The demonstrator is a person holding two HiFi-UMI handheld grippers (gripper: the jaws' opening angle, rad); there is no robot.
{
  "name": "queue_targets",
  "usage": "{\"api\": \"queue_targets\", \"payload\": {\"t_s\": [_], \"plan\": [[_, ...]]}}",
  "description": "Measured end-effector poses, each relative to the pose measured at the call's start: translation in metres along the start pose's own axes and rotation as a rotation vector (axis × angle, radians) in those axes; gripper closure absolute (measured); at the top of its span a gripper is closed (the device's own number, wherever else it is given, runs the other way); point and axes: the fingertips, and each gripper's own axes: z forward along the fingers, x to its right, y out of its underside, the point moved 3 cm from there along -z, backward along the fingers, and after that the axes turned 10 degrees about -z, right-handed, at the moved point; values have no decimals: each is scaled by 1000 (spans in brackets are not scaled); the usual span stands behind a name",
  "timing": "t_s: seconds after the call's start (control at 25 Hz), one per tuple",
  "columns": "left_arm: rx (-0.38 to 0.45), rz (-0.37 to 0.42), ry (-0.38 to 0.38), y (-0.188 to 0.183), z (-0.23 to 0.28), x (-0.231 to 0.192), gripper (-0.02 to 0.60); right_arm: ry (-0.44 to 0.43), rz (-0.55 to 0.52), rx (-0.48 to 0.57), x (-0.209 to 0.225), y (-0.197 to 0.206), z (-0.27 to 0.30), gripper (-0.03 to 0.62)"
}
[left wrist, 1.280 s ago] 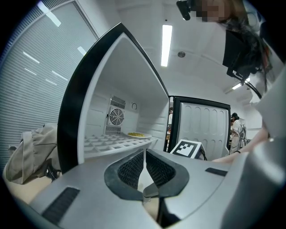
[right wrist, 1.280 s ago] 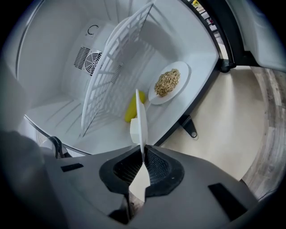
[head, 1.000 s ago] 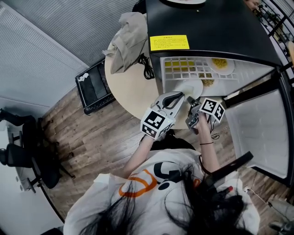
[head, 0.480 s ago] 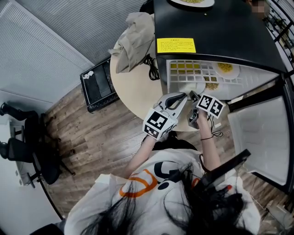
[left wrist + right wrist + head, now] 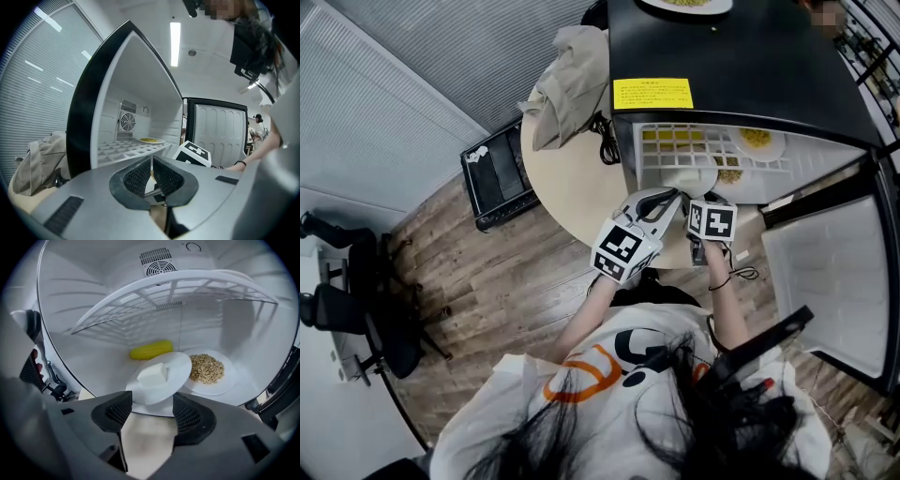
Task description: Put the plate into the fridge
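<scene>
At the mouth of the open fridge (image 5: 741, 56), which stands on a round surface (image 5: 572, 178), a person holds both grippers toward the lower compartment.

Left gripper (image 5: 152, 173): the pads stand almost together, clamped on a thin white edge that reads as the rim of the plate (image 5: 173, 369). Its own view looks level along the wire shelf (image 5: 126, 149), where another dish of yellow food (image 5: 151, 140) sits at the back.

Right gripper (image 5: 149, 411): the jaws have just been opening and now stand wide apart. The near rim of the plate lies just ahead of the gap, and neither pad presses on it. Only the beige surface shows between the pads.

Task item: the plate is white and carries a white block (image 5: 153, 374). It sits tilted at the front of the lower compartment, under the wire shelf. Its far edge overlaps the near rim of a second plate (image 5: 220, 385) that carries grain (image 5: 206, 367). Whether it rests on the fridge floor cannot be told. A corn cob (image 5: 151, 349) lies just behind it.

Surroundings: the fridge door (image 5: 825, 272) hangs open to the right of the person. A yellow label (image 5: 652, 93) is on the fridge top. A crumpled cloth (image 5: 567, 84) lies on the surface beside the fridge. An office chair (image 5: 356, 309) stands well apart on the wooden floor (image 5: 506, 281)
</scene>
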Motion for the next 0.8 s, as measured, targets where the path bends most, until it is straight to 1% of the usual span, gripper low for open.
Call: {"api": "queue_targets", "payload": {"t_s": [0.08,0.16,0.28,0.56,0.8], "plan": [[8,-4,-5,-1,0,-1,560,5,-8,-18,0,2,-3,332],[15,-6,-9,-2,-1,-3,560,33,-34,-35,3,5,-6,327],[13,-8,-10,0,0,-3,560,59,-59,-26,6,6,-8,324],[13,-7,-8,-1,0,-2,560,-21,14,48,-4,-7,-13,324],[10,-6,-3,1,-2,0,560,-83,92,73,-8,-8,-26,324]]}}
